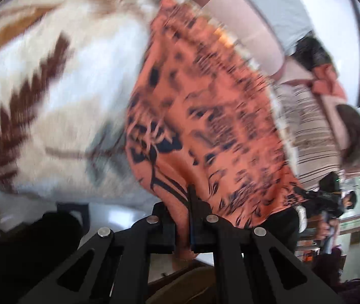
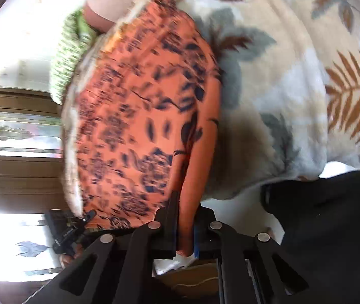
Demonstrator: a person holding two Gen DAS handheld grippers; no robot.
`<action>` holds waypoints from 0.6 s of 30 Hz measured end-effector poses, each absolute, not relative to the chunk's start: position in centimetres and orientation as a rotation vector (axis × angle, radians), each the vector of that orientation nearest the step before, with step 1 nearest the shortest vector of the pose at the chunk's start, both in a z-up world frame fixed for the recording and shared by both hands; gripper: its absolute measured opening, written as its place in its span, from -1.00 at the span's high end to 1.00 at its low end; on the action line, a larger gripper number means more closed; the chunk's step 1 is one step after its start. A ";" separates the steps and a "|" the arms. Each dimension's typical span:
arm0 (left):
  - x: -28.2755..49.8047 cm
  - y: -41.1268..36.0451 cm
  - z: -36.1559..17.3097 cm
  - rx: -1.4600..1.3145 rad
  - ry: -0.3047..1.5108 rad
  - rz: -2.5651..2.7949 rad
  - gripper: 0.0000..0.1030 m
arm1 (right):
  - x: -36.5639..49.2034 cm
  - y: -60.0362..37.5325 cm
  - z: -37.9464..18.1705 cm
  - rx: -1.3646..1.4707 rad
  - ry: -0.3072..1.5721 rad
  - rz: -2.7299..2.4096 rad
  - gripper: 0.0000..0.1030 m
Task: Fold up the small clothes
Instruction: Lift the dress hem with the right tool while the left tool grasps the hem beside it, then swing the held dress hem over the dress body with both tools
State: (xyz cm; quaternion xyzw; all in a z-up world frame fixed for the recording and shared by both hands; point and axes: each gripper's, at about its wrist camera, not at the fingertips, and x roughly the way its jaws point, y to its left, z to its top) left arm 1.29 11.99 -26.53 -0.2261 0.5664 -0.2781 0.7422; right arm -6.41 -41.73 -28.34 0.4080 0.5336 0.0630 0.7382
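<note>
The left gripper (image 1: 183, 217) has its 2 jaws pinched nearly together on an edge of the orange garment with dark blue print (image 1: 205, 116), and the right gripper (image 2: 185, 224) is clamped just as tightly on another edge of the same cloth, which hangs stretched between them in front of both cameras. Behind it lies a cream blanket with brown and grey leaf patterns (image 1: 53, 81), with a green patterned cloth (image 2: 68, 55) just beside the garment's far end and a person's pale sleeve (image 1: 245, 22) beyond; both views are blurred. No writing can be read.
</note>
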 end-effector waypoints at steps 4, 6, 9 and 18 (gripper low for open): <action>3.0 13.3 -22.2 -0.570 1.122 -0.651 0.86 | -5.9 -42.6 -25.1 0.954 1.020 0.234 0.83; 3.9 13.9 -20.0 -0.595 1.065 -0.664 0.86 | -5.7 -43.0 -23.5 0.975 0.944 0.269 0.83; 5.9 14.3 -17.2 -0.618 0.990 -0.681 0.86 | -4.9 -43.8 -20.9 1.028 0.795 0.329 0.83; 18.7 12.6 -13.2 -0.656 0.935 -0.639 0.86 | 5.6 -48.6 -16.4 1.086 0.541 0.301 0.84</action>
